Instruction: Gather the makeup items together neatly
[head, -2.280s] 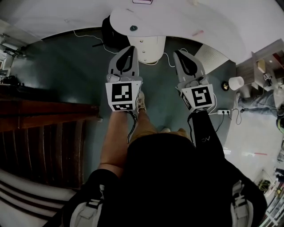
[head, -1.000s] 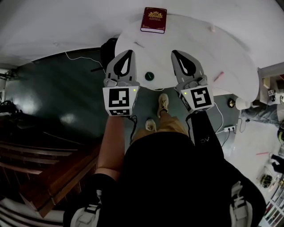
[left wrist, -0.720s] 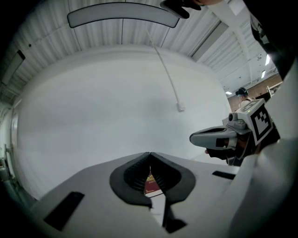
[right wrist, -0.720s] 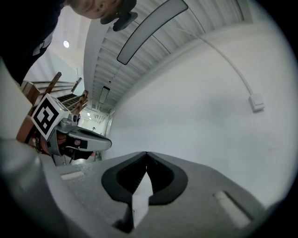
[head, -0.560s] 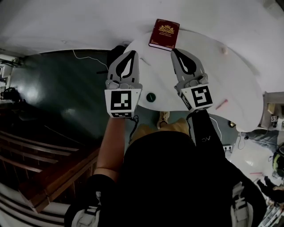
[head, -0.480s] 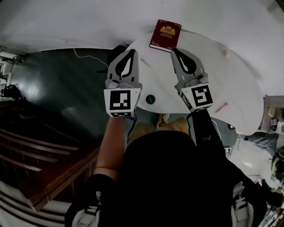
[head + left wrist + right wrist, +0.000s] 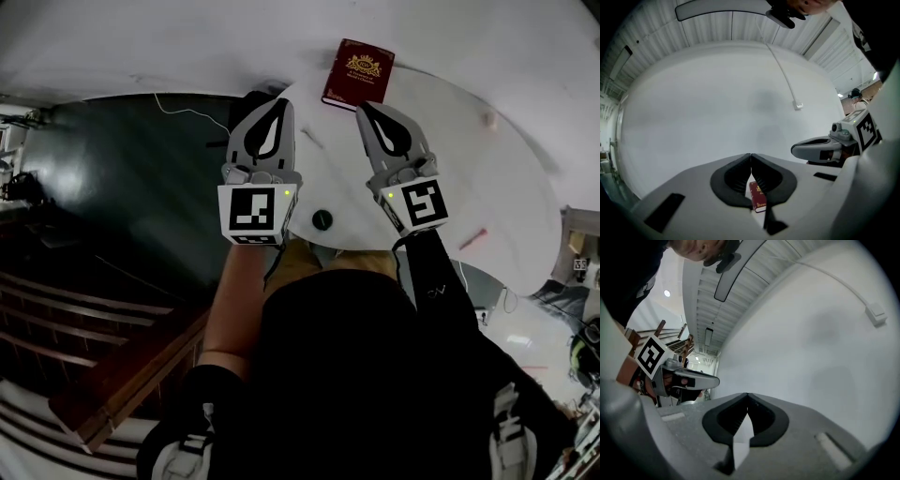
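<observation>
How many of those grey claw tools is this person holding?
2. The left gripper is over the white table's left edge. The right gripper is beside it, pointing toward the red book. Both are shut with nothing in them. None seems hidden.

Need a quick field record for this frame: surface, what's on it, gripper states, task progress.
surface: white round table
book: dark red, closed, lying flat at the table's far edge
dark round piece: near the table's front edge
pink stick: at the right edge, apart from the rest
small pale piece: far right; too small to identify
left gripper: shut, empty, over the table
right gripper: shut, empty, alongside the left
progress: items scattered, none gathered yet
</observation>
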Action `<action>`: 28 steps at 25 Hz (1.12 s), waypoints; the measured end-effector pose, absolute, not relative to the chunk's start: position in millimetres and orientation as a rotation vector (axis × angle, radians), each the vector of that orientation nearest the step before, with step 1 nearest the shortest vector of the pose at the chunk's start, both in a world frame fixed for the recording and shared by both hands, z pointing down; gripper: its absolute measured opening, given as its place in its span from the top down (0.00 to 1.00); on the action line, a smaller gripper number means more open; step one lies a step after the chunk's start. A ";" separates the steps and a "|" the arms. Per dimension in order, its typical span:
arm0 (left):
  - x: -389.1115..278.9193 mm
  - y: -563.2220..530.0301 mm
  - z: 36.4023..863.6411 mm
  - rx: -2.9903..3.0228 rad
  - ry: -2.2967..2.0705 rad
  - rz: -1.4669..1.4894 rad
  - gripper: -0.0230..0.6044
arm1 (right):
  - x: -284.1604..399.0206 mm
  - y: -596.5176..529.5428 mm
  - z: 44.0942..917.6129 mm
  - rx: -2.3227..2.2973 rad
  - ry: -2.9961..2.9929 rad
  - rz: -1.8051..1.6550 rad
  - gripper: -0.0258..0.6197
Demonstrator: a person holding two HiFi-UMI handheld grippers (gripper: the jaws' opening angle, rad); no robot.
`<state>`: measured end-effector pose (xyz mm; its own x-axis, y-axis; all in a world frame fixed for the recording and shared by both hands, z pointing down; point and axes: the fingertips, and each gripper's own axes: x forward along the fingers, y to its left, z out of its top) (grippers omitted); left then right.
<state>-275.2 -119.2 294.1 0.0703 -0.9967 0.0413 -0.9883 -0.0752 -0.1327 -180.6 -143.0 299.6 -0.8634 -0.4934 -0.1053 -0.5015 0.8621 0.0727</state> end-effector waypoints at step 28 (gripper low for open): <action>-361.2 -118.6 360.1 -2.477 2.037 -0.290 0.95 | -294.8 -159.4 635.8 -0.762 3.867 -0.456 0.85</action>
